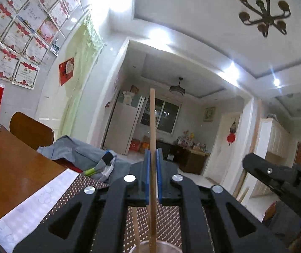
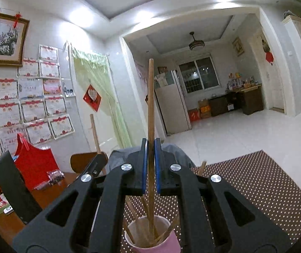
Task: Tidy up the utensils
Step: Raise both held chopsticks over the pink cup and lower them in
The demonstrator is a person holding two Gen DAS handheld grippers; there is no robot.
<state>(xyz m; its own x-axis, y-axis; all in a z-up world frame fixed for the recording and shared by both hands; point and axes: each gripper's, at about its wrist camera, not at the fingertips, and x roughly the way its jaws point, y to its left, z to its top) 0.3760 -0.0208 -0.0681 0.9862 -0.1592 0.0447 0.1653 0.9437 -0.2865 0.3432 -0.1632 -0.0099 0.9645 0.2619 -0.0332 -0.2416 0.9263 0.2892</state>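
In the left wrist view my left gripper is shut on a pale wooden chopstick that stands upright. Its lower end reaches the rim of a cup at the bottom edge. My right gripper is shut on a darker brown chopstick, also upright, whose lower end stands inside the pink cup among several other chopsticks. Each gripper shows in the other's view: the right gripper with its stick at the right, the left gripper with its stick at the left.
The cup stands on a brown dotted placemat on a wooden table. A white sheet lies beside the mat. A red bag and a black upright object stand at the left. A chair with grey cloth is behind.
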